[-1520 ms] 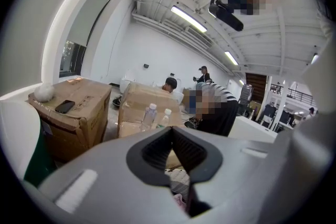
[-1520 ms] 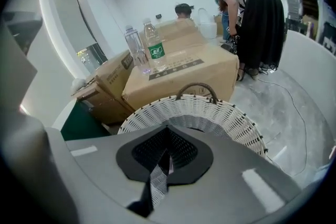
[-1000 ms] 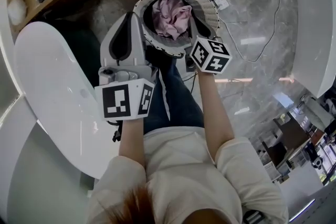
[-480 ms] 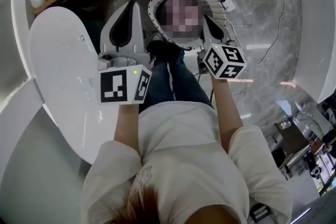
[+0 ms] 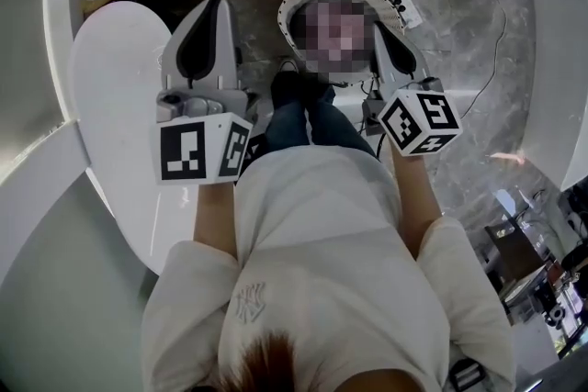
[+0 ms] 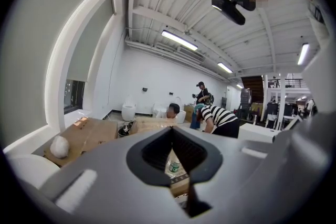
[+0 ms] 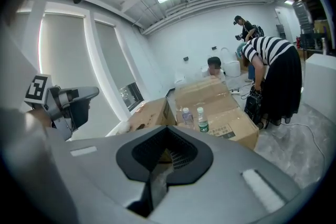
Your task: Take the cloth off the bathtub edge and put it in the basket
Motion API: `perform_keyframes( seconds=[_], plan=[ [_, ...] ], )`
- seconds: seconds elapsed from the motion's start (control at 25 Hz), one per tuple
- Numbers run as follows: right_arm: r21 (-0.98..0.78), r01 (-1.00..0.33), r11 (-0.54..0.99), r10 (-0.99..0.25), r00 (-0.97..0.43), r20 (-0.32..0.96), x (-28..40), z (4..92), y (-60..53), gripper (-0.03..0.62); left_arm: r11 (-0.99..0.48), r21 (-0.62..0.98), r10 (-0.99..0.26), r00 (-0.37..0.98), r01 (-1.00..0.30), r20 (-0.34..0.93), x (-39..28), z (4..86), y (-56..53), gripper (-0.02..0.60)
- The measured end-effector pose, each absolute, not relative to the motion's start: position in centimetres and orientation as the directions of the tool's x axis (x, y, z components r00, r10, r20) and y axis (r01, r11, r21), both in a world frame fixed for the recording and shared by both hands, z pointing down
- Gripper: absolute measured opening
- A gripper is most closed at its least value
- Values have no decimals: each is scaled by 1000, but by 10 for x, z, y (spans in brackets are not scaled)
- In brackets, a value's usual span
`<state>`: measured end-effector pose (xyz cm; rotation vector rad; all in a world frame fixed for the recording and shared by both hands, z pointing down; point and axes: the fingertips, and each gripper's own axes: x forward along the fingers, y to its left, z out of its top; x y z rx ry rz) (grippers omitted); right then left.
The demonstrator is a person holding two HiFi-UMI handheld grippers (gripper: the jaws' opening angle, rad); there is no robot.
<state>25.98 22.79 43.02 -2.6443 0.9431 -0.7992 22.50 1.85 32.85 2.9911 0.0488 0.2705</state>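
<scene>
Plainly, the left gripper (image 5: 216,14) and right gripper (image 5: 382,34) are fully closed — both empty.

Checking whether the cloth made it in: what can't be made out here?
- Basket inside: head view, a mosaic patch covers it; no cloth can be confirmed.
- Bathtub edge: head view, partly behind the left gripper.
- Both gripper views: the shut jaws' bodies fill the lower frame, hiding most of the basket.

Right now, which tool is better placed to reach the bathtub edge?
Left. The left tool hangs beside the white bathtub, shut and empty. The right tool, also shut, is by the right rim of the basket, farther from the tub.
</scene>
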Motion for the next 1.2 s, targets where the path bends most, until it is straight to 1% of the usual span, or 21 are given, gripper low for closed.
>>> perform_keyframes(
  seconds=[0.24,0.6,0.88,1.2],
  plan=[
    [-360,-570,-738,-674,641,367,250,388,217,-2,-990,139,27,987,5,159,211,308,6,49],
    [-354,-589,-726,-687,639,346,234,355,222,-2,-990,141,24,988,2,152,197,290,4,49],
    [-360,-557,-748,-661,670,337,230,348,232,-2,-990,137,44,990,25,138,193,280,11,49],
    [-361,-572,-736,-675,657,337,226,347,226,-2,-990,133,57,989,38,137,194,278,14,49]
  ],
)
